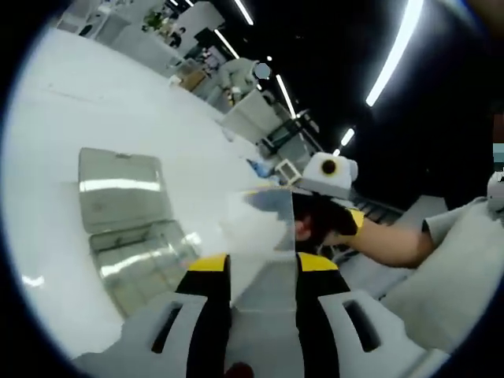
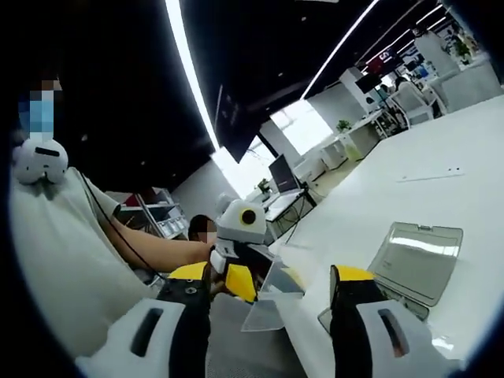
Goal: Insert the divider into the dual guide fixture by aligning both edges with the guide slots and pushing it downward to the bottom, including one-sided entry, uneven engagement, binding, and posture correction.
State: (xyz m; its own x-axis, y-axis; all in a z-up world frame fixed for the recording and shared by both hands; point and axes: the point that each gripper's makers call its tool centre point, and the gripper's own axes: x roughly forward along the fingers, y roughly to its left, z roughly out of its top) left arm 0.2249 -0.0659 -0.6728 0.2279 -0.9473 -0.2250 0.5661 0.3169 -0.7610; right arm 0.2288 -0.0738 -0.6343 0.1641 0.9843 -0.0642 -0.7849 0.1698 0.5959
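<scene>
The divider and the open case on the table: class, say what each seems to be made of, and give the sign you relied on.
Divider: probably clear plastic, thin and glossy; the table and the fingers show through it, with pale glare on its face.
Open case: probably transparent plastic, smooth and shiny; ceiling lights streak across its lid. Glass can't be ruled out by look alone.
Table: white, matte; material unclear.

The divider (image 1: 264,236) sits between the left gripper (image 1: 263,272) jaws, up off the table (image 1: 94,102). The open clear case (image 1: 130,220) lies on that table, just left of it. The right gripper (image 1: 335,209) is at its far right edge.
</scene>
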